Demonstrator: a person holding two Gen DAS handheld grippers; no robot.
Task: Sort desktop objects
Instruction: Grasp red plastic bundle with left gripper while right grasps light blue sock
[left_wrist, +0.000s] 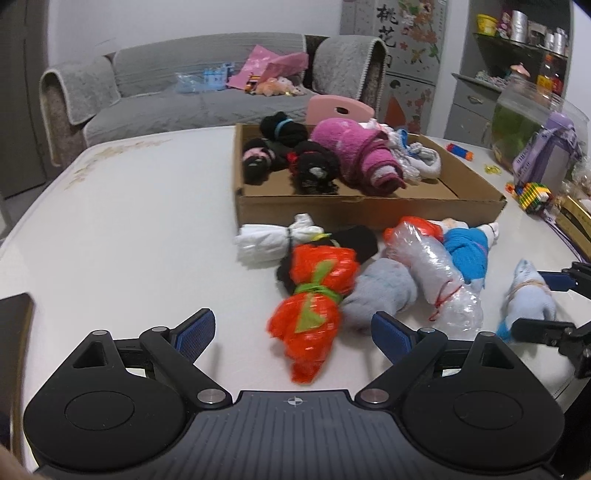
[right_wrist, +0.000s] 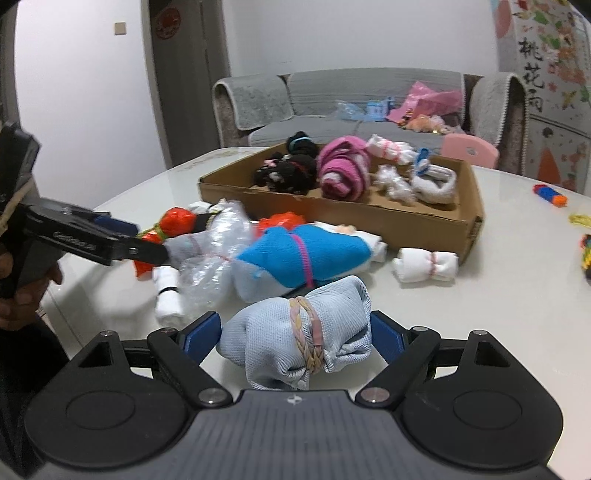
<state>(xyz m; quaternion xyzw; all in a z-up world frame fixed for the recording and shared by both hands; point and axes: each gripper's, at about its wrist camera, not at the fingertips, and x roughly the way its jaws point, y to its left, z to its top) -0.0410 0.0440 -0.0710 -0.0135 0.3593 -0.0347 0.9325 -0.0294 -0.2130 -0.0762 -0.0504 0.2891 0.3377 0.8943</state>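
1. Pale-blue mesh bundle tied with a braided band (right_wrist: 295, 332) lies on the white table (left_wrist: 129, 221) between the spread pads of the right gripper (right_wrist: 295, 334); contact not evident.
2. Bundle's long axis runs roughly across the jaw gap.
3. Left gripper (left_wrist: 293, 330) spread, empty, facing the orange plastic-wrapped bundle (left_wrist: 314, 314).
4. Brown cardboard box (right_wrist: 369, 221) lies beyond; right hand nearer.
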